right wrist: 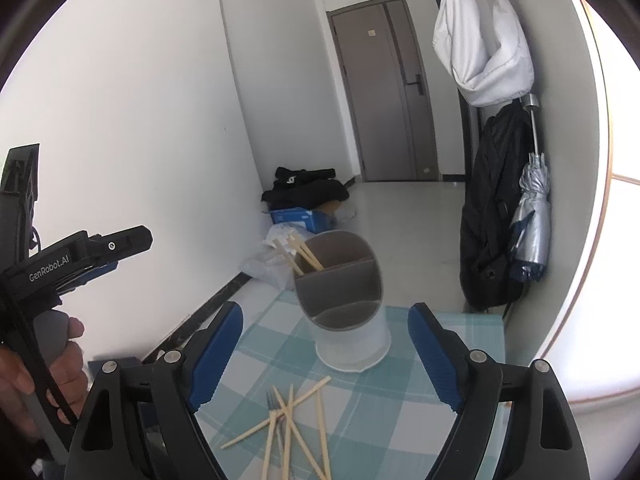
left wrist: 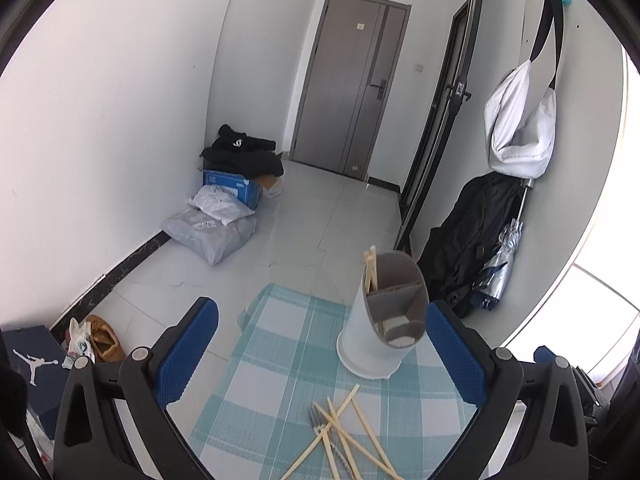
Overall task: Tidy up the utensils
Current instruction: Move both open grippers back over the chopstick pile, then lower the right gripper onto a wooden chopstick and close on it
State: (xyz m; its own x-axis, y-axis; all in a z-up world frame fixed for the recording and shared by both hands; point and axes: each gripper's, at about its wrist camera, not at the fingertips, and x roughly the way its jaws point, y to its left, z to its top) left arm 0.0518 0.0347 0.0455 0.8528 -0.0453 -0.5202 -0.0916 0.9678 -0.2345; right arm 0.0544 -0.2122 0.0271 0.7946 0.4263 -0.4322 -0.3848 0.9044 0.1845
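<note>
From the left wrist view, the left hand-held gripper (left wrist: 320, 356) hangs above the worktop (left wrist: 280, 360), which wears a teal-and-white checked cloth. Its blue-padded fingers (left wrist: 188, 352) are spread wide and grasp nothing. The white utensil holder (left wrist: 380, 320) stands upright on the cloth between the fingertips and a little beyond them, closer to the right-side finger. Its grey insert splits it into compartments, and two chopsticks in the holder (left wrist: 371, 270) lean in the far-left compartment. Nearer the camera than the holder lies a crossed heap of loose chopsticks (left wrist: 344, 436), with a metal fork (left wrist: 320, 428) tangled among them, tines pointing toward the holder. Past the holder, on the floor against the left wall, sit grey parcels (left wrist: 212, 232), and a brown door (left wrist: 348, 88) closes the far end of the room.

From the right wrist view, the right hand-held gripper (right wrist: 324, 356) is likewise released, fingers wide apart and touching nothing. The utensil holder (right wrist: 344, 300) stands just beyond and between its fingertips, the pair of chopsticks (right wrist: 300, 254) slanting out of its rear-left compartment. The loose chopsticks (right wrist: 292, 424) lie scattered on the cloth on the near side of the holder, the fork (right wrist: 274, 408) among them. Left of the holder, well apart, the left hand-held gripper (right wrist: 92, 256) shows from the side, held up by the person's hand (right wrist: 52, 364). Right of the holder, a black backpack (right wrist: 492, 216) and a folded silver umbrella (right wrist: 532, 216) hang on the wall.
</note>
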